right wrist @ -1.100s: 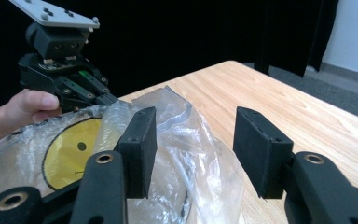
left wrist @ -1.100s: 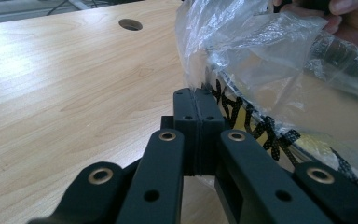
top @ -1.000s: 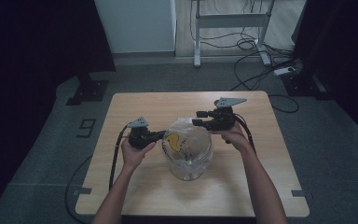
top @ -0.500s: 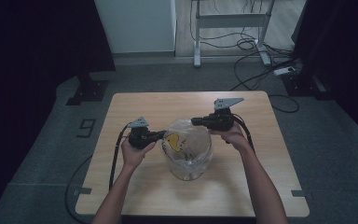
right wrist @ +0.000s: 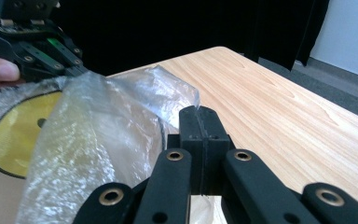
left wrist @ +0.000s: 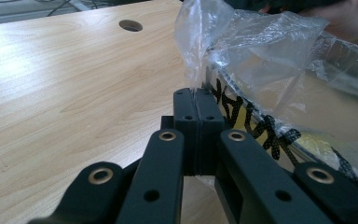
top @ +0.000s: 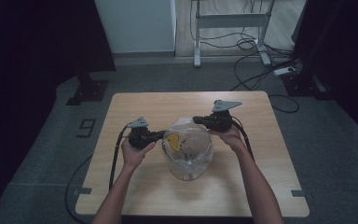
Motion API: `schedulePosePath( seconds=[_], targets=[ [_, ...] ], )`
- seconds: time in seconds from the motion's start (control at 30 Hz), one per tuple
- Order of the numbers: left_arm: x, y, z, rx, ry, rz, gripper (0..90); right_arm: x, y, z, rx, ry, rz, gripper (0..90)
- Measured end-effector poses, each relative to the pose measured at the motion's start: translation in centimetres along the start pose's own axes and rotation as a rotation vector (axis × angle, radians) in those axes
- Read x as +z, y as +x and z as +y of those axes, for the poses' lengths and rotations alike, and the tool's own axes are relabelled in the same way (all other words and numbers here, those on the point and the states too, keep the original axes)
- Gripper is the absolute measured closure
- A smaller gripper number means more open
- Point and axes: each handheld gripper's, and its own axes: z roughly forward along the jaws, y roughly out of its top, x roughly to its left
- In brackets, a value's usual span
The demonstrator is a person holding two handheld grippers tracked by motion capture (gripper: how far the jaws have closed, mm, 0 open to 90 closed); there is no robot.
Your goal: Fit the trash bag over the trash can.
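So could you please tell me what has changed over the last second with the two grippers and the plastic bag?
The right gripper has closed its jaws on the far edge of the clear plastic bag, barely shifting. The left gripper stayed clamped on the near edge, and the bag stayed where it was on the wooden table.

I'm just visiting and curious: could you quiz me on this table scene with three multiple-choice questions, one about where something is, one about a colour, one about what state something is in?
1. Where does the clear plastic bag sit?
A. between the two grippers
B. on the floor
C. at the table's far left corner

2. What colour is the round print on the bag?
A. red
B. yellow
C. blue

3. How are the right gripper jaws?
A. wide open
B. shut on the bag's edge
C. shut on a cable

Answers: 1 A, the left gripper and the right one flank it on the table. 2 B, yellow with a black outline. 3 B, film is pinched between closed jaws.
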Motion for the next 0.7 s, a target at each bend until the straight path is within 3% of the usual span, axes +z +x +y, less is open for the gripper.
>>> schedulePosePath(
  seconds=[0.17, 0.5, 0.7],
  targets=[
    [0.0, 0.0, 0.0, 0.000, 0.003, 0.001, 89.5, 0.1, -0.1, -0.4, 0.007, -0.012, 0.000, 89.8],
    [0.3, 0.1, 0.0, -0.003, 0.012, -0.002, 89.5, 0.8, -0.8, -2.3, 0.027, 0.045, -0.002, 89.7],
    [0.3, 0.1, 0.0, -0.001, 0.013, -0.002, 89.5, 1.4, -0.5, -3.8, 0.032, 0.065, 0.004, 89.7]
  ],
)
